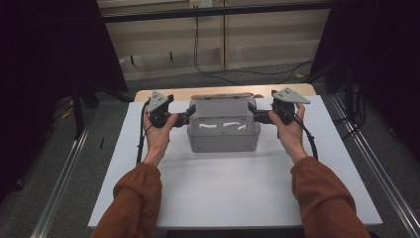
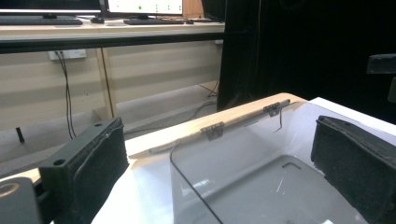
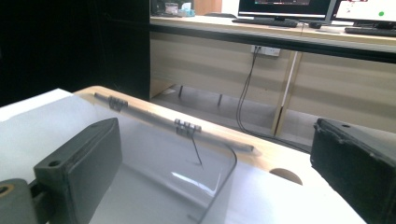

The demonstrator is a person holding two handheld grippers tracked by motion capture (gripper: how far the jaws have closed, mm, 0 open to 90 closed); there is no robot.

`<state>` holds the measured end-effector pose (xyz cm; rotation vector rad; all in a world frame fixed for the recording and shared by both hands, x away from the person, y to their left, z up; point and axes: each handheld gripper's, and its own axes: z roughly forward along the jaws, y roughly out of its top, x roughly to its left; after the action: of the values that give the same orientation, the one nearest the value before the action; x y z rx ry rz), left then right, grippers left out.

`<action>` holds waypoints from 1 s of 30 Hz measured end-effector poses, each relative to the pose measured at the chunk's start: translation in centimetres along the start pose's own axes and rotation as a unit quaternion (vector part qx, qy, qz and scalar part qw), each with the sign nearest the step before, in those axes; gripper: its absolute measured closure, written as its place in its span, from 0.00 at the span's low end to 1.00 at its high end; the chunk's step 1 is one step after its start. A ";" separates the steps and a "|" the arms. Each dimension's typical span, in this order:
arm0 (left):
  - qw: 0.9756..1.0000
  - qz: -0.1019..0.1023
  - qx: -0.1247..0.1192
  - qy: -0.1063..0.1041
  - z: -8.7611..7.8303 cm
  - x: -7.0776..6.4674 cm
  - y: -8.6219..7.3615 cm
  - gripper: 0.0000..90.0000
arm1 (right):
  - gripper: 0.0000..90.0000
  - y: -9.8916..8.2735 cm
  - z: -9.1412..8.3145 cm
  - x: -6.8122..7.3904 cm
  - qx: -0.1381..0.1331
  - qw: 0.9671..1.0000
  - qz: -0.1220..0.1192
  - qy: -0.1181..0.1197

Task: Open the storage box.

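A white table top (image 1: pixel 233 188) is seen in the high view, with a strip of bare wood (image 1: pixel 198 92) left uncovered along its edge at 12 o'clock. A clear plastic box (image 1: pixel 224 130) is set on the white surface toward 12 o'clock of its middle, its hinged lid thrown back and laid flat behind it. The box walls are hard to make out, being nearly colourless; two bright reflections are carried on the front wall.

The left gripper (image 1: pixel 190 114) is held at 9 o'clock of the box, the right gripper (image 1: pixel 252 113) at 3 o'clock. In the left gripper view, the jaws of the left gripper (image 2: pixel 219 163) are spread wide, and the box's end wall (image 2: pixel 187 177) is seen between them; whether either pad is pressed to it cannot be told. The same is seen for the right gripper (image 3: pixel 215 172) in its own view, with the opposite wall (image 3: pixel 219 186) standing between the parted jaws. Both pairs of jaws are cut off at the lower edges.

Two small hinges (image 2: pixel 212 130) are seen along the lid's back edge. The person's orange sleeves (image 1: pixel 133 198) are cut off at 6 o'clock.
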<state>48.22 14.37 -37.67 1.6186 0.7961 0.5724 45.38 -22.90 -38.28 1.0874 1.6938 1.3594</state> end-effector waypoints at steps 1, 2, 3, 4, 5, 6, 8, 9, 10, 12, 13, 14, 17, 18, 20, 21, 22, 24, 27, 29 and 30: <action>1.000 0.006 0.001 0.000 -0.2 0.0 -0.1 0.04 | 0.02 -0.1 -0.3 0.1 0.000 1.000 0.003 -0.001; 1.000 0.007 0.001 0.002 -0.5 0.0 -0.2 0.04 | 0.02 -0.3 -0.4 0.1 -0.001 1.000 0.001 0.001; 1.000 0.004 0.000 0.003 -0.7 -0.1 -0.3 0.04 | 0.02 -0.4 -0.7 0.2 0.000 1.000 -0.001 0.002; 1.000 0.005 -0.001 0.004 -0.9 -0.1 -0.3 0.04 | 0.02 -0.6 -0.9 0.4 -0.001 1.000 -0.002 0.002; 1.000 0.003 0.000 0.004 -1.1 -0.1 -0.4 0.04 | 0.02 -0.7 -1.1 0.5 -0.003 1.000 -0.002 0.004; 1.000 0.005 0.001 0.005 -1.4 -0.2 -0.5 0.04 | 0.02 -0.8 -1.4 0.7 -0.003 1.000 -0.001 0.007; 1.000 0.012 0.000 0.010 -1.8 -0.2 -0.7 0.04 | 0.01 -0.8 -1.8 1.0 0.000 1.000 -0.007 0.011; 1.000 0.011 -0.002 0.012 -2.0 -0.3 -0.8 0.04 | 0.01 -0.8 -2.1 1.2 -0.002 1.000 -0.009 0.009; 1.000 0.011 -0.002 0.013 -2.3 -0.3 -0.9 0.04 | 0.01 -0.8 -2.3 1.3 -0.006 1.000 -0.010 0.006; 1.000 0.009 -0.002 0.013 -2.6 -0.3 -1.2 0.04 | 0.01 -0.8 -2.9 1.4 -0.012 1.000 -0.008 0.004; 1.000 0.006 -0.003 0.014 -2.8 -0.4 -1.3 0.04 | 0.01 -0.8 -3.1 1.4 -0.014 1.000 -0.009 0.004; 1.000 0.008 -0.004 0.014 -3.0 -0.4 -1.4 0.04 | 0.01 -0.8 -3.4 1.5 -0.014 1.000 -0.010 0.004; 1.000 0.004 -0.007 0.014 -3.6 -0.5 -1.6 0.04 | 0.01 -1.0 -4.1 1.6 -0.018 1.000 -0.013 -0.001; 1.000 0.003 -0.008 0.015 -3.8 -0.6 -1.6 0.04 | 0.01 -1.1 -4.4 1.6 -0.017 1.000 -0.013 -0.002; 1.000 0.006 -0.010 0.019 -4.2 -0.7 -1.7 0.04 | 0.01 -1.3 -4.9 1.7 -0.019 1.000 -0.007 -0.003; 1.000 0.004 -0.011 0.021 -4.4 -0.8 -1.8 0.04 | 0.01 -1.3 -5.0 1.7 -0.018 1.000 -0.007 -0.004; 1.000 0.004 -0.012 0.022 -4.6 -0.9 -1.9 0.04 | 0.01 -1.4 -5.3 1.8 -0.018 1.000 -0.007 -0.005; 1.000 0.004 -0.010 0.022 -4.9 -0.9 -2.0 0.04 | 0.01 -1.6 -5.6 1.8 -0.019 1.000 -0.012 -0.009; 1.000 0.006 -0.013 0.025 -5.4 -0.9 -2.3 0.04 | 0.01 -2.0 -6.2 1.9 -0.020 1.000 -0.008 -0.011; 0.999 0.004 -0.016 0.028 -5.7 -0.9 -2.5 0.04 | 0.01 -2.1 -6.5 1.9 -0.023 1.000 -0.008 -0.014; 0.999 0.003 -0.015 0.028 -5.8 -1.0 -2.6 0.04 | 0.01 -2.2 -6.6 1.9 -0.025 1.000 -0.009 -0.015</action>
<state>42.81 17.61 -39.05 1.5844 0.8212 0.6339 38.30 -24.00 -39.07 1.0568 1.6372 1.3605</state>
